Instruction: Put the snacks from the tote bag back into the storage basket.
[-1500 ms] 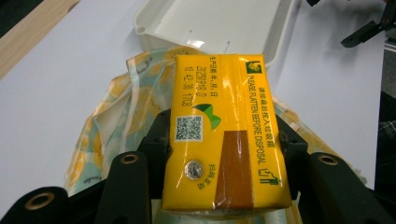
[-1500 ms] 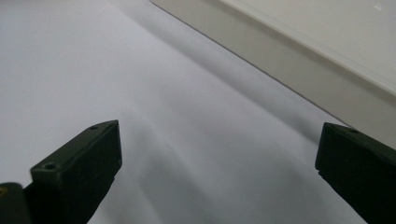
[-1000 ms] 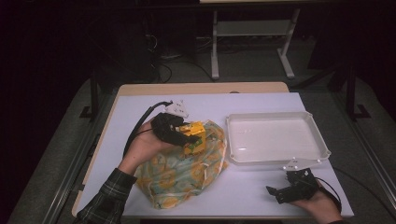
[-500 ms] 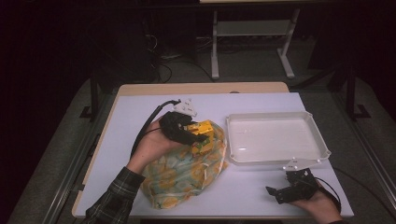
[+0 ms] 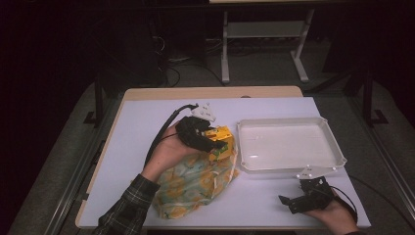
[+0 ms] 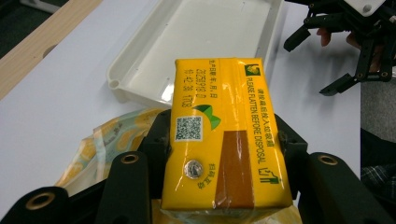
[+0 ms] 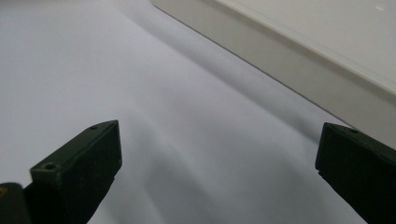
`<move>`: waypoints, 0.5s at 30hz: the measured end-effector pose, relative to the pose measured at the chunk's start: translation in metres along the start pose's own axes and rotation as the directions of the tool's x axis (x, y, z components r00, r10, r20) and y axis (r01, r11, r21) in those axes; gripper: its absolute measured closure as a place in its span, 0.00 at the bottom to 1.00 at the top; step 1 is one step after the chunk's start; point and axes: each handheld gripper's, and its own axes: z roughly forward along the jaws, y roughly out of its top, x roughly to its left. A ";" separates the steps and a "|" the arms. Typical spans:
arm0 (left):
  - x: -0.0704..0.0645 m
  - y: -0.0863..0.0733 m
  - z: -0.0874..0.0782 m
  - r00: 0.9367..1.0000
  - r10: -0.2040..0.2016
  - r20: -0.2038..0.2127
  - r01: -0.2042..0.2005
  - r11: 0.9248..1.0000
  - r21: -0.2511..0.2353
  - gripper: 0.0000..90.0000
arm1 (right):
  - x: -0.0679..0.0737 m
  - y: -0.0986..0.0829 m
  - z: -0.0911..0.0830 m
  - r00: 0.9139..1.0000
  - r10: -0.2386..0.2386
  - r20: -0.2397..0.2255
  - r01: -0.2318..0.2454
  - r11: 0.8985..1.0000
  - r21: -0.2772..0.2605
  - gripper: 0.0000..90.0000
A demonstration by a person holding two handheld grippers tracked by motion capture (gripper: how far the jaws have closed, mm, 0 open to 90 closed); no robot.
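Note:
A yellow drink carton sits clamped between the jaws of my left gripper, held above the top edge of a yellow-and-green patterned bag lying on the table. The carton hangs just left of a white tray, whose near rim lies beyond it in the left gripper view. My right gripper rests low at the table's front right, jaws wide apart with nothing between them; its fingertips frame bare table beside the tray wall.
The table top is white with a wooden strip along the far edge. A metal stand and cables lie on the dark floor behind. My right gripper also appears far off in the left gripper view.
My left gripper has carried the yellow carton up and to the right, away from the bag and toward the tray. The right gripper has stayed in place.

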 end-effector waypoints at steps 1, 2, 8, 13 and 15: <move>-0.001 0.001 0.001 1.000 -0.005 -0.002 0.005 1.000 -0.001 0.58 | 0.000 0.000 0.000 1.000 0.000 -0.001 0.000 1.000 0.000 0.00; -0.001 0.002 0.002 1.000 -0.001 -0.002 0.001 1.000 -0.001 0.58 | 0.000 0.000 0.000 1.000 0.001 -0.002 -0.001 1.000 0.000 0.00; -0.003 0.007 0.006 1.000 0.008 0.003 -0.008 1.000 0.000 0.58 | 0.000 0.000 0.000 1.000 -0.007 0.001 0.007 1.000 -0.007 0.00; -0.004 0.011 0.011 1.000 0.008 0.005 -0.008 1.000 -0.010 0.58 | 0.000 0.000 0.000 1.000 -0.009 0.001 0.009 1.000 -0.009 0.00; -0.005 0.013 0.013 1.000 0.004 0.006 -0.004 1.000 -0.012 0.58 | 0.000 0.000 0.000 1.000 -0.009 0.000 0.009 1.000 -0.009 0.00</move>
